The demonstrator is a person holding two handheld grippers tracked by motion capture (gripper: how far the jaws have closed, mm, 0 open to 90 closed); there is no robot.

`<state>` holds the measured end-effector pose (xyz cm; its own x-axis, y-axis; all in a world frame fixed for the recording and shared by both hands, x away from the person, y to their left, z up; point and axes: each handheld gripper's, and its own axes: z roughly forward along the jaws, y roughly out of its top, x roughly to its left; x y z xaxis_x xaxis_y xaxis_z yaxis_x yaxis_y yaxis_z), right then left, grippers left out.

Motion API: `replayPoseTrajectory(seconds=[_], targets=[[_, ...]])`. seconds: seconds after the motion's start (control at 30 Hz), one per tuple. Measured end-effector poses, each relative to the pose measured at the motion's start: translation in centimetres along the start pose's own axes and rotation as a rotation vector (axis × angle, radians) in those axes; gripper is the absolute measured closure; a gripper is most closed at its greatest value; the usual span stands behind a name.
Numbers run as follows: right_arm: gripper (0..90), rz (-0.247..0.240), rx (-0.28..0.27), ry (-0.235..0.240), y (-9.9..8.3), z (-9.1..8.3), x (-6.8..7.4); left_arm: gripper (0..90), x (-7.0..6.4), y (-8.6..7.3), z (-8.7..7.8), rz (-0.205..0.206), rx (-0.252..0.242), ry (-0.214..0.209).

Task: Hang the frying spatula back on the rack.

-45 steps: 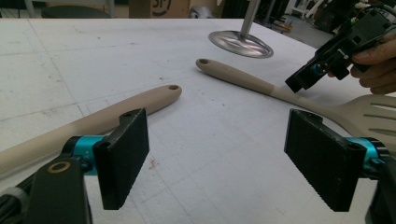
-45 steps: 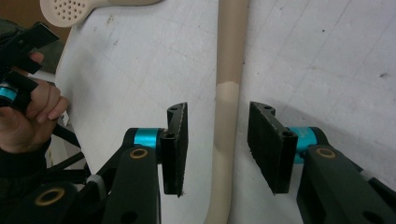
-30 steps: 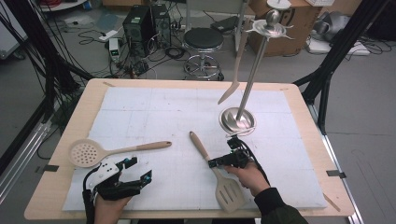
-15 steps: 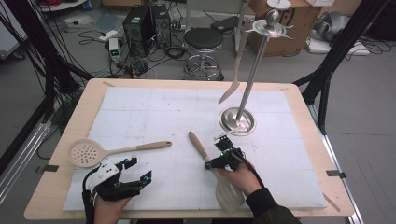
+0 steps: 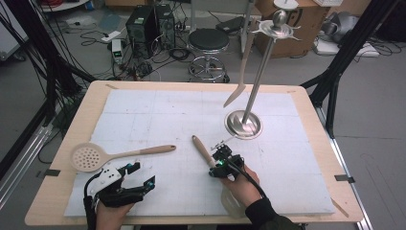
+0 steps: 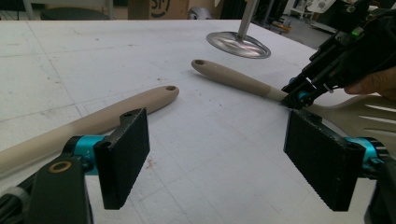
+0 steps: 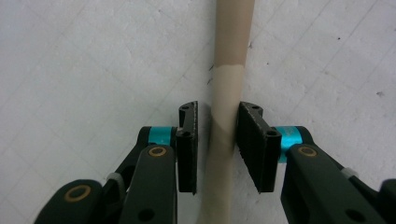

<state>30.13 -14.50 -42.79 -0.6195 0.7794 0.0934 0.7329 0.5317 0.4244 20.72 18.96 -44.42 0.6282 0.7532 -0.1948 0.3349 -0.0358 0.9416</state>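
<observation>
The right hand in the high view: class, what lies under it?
Under the right hand lies the pale spatula; its handle sticks out beyond the right gripper. The hand covers most of its blade.

The left gripper (image 6: pixel 217 161) rises from the bottom of the frame with its two black jaws spread wide over the white table (image 6: pixel 70 60). Behind the left jaw, a beige handle (image 6: pixel 93 122) runs from the left edge toward the centre. A second beige handle (image 6: pixel 233 77) lies diagonally at upper centre. At the upper right the right gripper (image 6: pixel 299 95) sits on its far end, beside a slotted spatula blade (image 6: pixel 364 114). A round metal base (image 6: pixel 238 44) stands at the top.
</observation>
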Motion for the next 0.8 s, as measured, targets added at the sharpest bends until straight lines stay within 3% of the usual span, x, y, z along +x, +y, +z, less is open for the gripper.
replayPoseTrajectory(seconds=[0.17, 0.27, 0.43, 0.7, 0.8], targets=[[74.4, -0.044, -0.042, 0.005, -0.6, 0.0, -0.3, 23.2, 0.0, 0.0, -0.2, 0.004, -0.002, 0.003], [77.2, -0.044, -0.034, 0.026, -0.5, -0.1, -0.6, 23.1, 0.1, -0.1, -0.2, -0.004, -0.004, 0.007], [78.1, -0.077, -0.048, 0.016, -0.6, -0.1, -0.5, 23.2, 0.1, 0.0, -0.3, 0.004, -0.004, 0.004], [78.3, -0.055, -0.066, 0.061, -0.8, -0.5, -1.1, 23.3, 0.4, -0.1, -0.4, -0.009, -0.006, 0.014], [78.3, -0.037, -0.110, 0.085, -0.9, -1.2, -1.6, 23.3, 0.4, -0.1, -0.4, -0.007, -0.010, 0.014]])
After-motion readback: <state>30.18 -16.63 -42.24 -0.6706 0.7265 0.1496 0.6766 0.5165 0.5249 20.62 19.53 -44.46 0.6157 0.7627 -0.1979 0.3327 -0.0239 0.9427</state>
